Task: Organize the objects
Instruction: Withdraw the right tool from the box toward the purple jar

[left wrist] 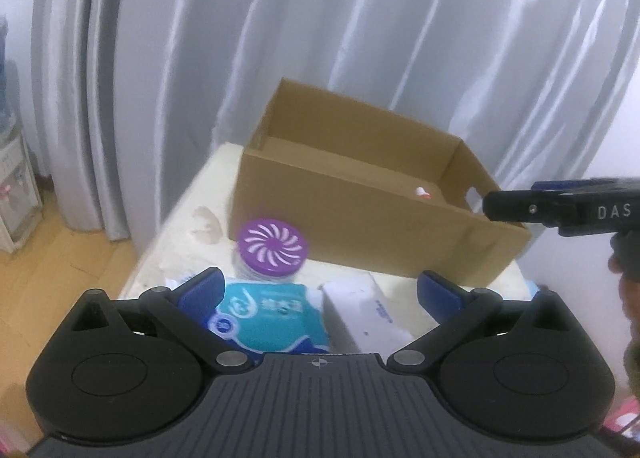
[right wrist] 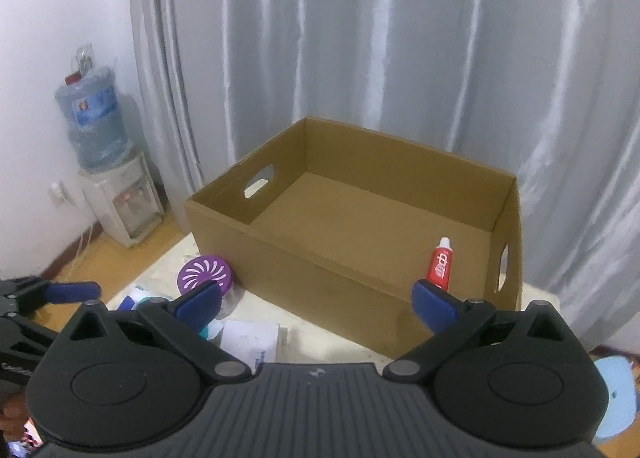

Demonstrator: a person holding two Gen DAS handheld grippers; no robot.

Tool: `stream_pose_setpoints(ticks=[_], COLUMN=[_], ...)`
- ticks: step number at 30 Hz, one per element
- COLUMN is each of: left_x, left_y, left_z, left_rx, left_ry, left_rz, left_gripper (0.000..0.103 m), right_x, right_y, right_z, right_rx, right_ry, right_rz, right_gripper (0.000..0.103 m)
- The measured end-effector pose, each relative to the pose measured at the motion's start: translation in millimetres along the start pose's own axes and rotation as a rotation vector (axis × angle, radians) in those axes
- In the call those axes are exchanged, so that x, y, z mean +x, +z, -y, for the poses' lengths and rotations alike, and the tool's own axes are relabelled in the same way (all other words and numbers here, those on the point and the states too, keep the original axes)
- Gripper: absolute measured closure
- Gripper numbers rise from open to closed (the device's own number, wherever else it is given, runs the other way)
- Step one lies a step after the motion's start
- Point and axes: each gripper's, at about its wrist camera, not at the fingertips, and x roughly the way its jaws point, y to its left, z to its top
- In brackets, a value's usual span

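Observation:
An open cardboard box (left wrist: pixel 360 218) stands at the back of the cream-topped table (left wrist: pixel 188 226). A red toothpaste tube (right wrist: pixel 440 264) lies inside it, against the near wall at the right end. In front of the box sit a purple-lidded jar (left wrist: pixel 272 246), a teal packet (left wrist: pixel 268 314) and a white carton (left wrist: pixel 368 310). My left gripper (left wrist: pixel 320 290) hovers open above the packet and carton, touching nothing. My right gripper (right wrist: pixel 316 302) is open and empty, just short of the box's near wall. The jar (right wrist: pixel 206 272) and the carton (right wrist: pixel 252 338) also show in the right wrist view.
Grey curtains (right wrist: pixel 360 38) hang right behind the box. A water dispenser (right wrist: pixel 120 198) stands on the wooden floor (left wrist: pixel 48 278) to the left. The table's left edge drops off beside the jar. A light-blue object (right wrist: pixel 616 398) lies low at the right.

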Motion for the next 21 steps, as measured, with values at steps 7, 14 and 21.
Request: stream_pose_setpoints(ticks=[7,14,21], left_x=[4.8,27.2,59.9], left_y=[-8.5,-5.4,1.7], left_z=[-7.5,-11.1,-19.9], left_rx=[0.079,0.154,0.188], left_ry=[0.039,0.092,0.097], left_rz=[0.051,0.059,0.016], left_gripper=[0.0,0.0,0.001], right_x=[9.1,34.4,84.5], right_y=[-5.1,0.1,1.6], right_z=[-15.0,-17.8,-28.1], right_rx=[0.016,0.158,0.263], right_ry=[0.125,0.265,0.355], right_rz=[0.043,0.03,-0.046], right_gripper=[0.0,0.0,0.0])
